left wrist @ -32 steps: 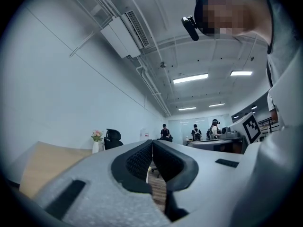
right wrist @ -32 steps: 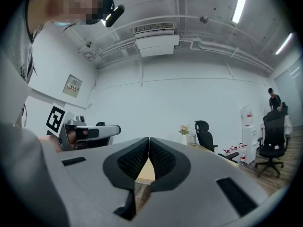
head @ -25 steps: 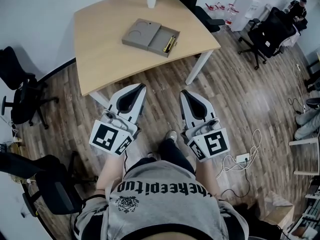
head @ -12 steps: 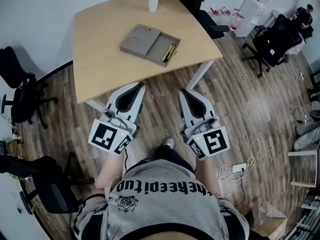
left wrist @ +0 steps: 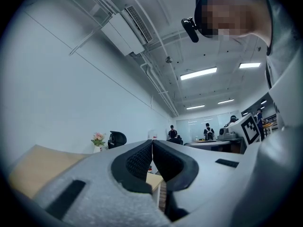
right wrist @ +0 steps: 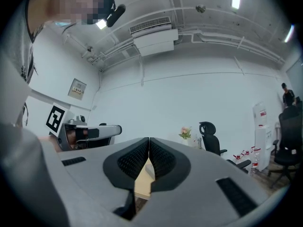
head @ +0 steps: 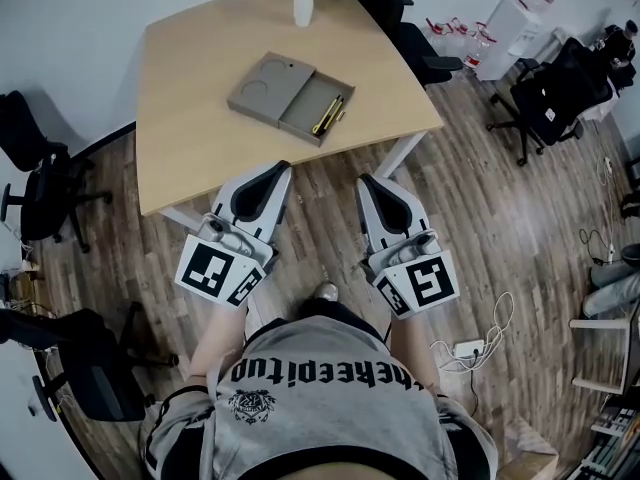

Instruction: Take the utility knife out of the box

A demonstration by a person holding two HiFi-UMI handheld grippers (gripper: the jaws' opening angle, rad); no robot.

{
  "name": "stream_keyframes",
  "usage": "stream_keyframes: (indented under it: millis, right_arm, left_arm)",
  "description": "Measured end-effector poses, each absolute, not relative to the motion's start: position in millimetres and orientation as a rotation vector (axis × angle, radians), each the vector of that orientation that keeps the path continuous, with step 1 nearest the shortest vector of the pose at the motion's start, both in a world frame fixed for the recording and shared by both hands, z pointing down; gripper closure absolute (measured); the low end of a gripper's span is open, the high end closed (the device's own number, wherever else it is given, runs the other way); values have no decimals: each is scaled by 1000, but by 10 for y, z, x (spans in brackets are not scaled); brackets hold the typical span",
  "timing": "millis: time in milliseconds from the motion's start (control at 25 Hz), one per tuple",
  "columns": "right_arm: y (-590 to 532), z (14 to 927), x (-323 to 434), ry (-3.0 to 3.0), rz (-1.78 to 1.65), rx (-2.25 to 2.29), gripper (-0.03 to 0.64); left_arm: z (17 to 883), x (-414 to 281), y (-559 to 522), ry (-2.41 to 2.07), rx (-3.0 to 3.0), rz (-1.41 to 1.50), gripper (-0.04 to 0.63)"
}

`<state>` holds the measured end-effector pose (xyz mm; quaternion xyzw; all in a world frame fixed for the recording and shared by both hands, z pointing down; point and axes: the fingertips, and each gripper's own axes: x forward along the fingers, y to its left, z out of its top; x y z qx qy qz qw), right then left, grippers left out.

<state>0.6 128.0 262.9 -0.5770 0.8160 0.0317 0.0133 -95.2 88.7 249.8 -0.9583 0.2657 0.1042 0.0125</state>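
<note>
Task not started yet. Utility knife (head: 328,115) lying untouched in open grey box (head: 300,118) on wooden table (head: 190,128). Left gripper (head: 281,169) and right gripper (head: 366,181) both pinched closed, carrying nothing, hovering off table's near edge, well apart from box. Remaining, likely: reaching in, opening 1 gripper, grasping knife, lifting out.

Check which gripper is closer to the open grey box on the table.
Left. The left gripper is on the box's near side, by the table edge and roughly in line with it; the right gripper is off to the box's right, farther away.
</note>
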Motion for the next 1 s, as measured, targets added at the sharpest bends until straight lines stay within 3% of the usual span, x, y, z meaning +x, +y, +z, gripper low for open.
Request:
stream_keyframes:
  millis: [1000]
  right_arm:
    - [890,2795,550,2553,38,-1760,611]
  left_arm:
    - [2574,-411,517,864,-2990,299,577]
